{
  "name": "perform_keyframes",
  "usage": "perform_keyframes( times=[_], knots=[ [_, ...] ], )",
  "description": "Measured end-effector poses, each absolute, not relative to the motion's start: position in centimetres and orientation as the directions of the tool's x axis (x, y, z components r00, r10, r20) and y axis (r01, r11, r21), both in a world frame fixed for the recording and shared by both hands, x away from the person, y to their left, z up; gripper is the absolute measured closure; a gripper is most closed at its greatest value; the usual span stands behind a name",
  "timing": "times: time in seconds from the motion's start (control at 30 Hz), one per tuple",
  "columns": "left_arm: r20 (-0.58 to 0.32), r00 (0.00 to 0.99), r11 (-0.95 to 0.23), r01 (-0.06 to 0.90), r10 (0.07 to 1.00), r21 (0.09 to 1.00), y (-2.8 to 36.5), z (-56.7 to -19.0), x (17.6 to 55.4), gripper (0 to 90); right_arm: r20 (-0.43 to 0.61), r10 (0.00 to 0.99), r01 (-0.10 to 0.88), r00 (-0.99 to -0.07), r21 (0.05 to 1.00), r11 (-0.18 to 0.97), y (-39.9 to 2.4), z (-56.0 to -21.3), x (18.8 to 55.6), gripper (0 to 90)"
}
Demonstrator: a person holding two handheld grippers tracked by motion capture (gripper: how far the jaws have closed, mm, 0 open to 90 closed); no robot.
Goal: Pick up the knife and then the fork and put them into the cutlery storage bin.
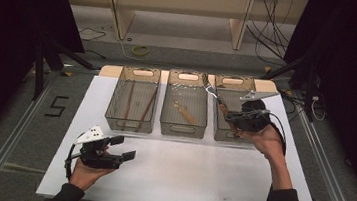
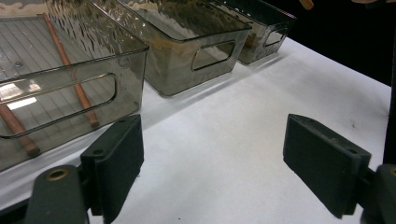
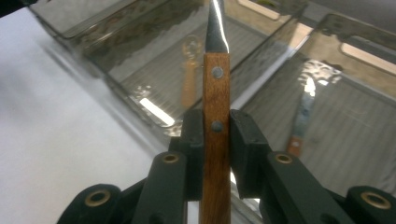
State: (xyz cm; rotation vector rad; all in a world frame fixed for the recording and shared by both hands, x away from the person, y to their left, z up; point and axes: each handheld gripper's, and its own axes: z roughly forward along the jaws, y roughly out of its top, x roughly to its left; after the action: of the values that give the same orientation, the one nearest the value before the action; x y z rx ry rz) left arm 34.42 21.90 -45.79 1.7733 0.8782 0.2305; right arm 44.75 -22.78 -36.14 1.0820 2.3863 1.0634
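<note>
Three bins sit in a row at the far side of the desk (image 1: 183,181), and you are sorting cutlery into them. The left bin (image 1: 115,109) holds two wooden chopsticks (image 1: 129,104) lying lengthwise. Near it, low on the desk, your left claw (image 1: 122,147) rests with its jaws spread wide and nothing between them; in the left gripper view the left claw (image 2: 212,163) looks across bare white desk toward the bins.

The middle bin (image 1: 167,114) holds one wooden-handled piece (image 1: 185,113), too small to name for sure.

Over the right bin (image 1: 218,132), your right claw (image 1: 229,115) is clamped on a fork (image 1: 212,91), its tines raised up and back toward the middle bin's far corner. In the right gripper view the fork (image 3: 216,93) stands straight up between the jaws, gripped on its wooden handle. Another wooden-handled utensil (image 3: 301,116) already lies on the right bin's floor.

You look to be at the placing step, fork carried but not yet set down. Next, I judge you need to tip the tines down, lower the fork inside the right bin's walls beside the piece already there, then spread the jaws.
</note>
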Motion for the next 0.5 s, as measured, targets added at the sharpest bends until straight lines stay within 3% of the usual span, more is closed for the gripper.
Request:
perform_keyframes(
  times=[0.5],
  knots=[
    [-0.261,0.705,-0.135,0.452,0.659,0.882,21.8,-45.8,34.5,19.8,0.004,0.839,0.621,-0.544,0.675,0.399,-25.3,-37.0,48.6,77.2]
  ],
)
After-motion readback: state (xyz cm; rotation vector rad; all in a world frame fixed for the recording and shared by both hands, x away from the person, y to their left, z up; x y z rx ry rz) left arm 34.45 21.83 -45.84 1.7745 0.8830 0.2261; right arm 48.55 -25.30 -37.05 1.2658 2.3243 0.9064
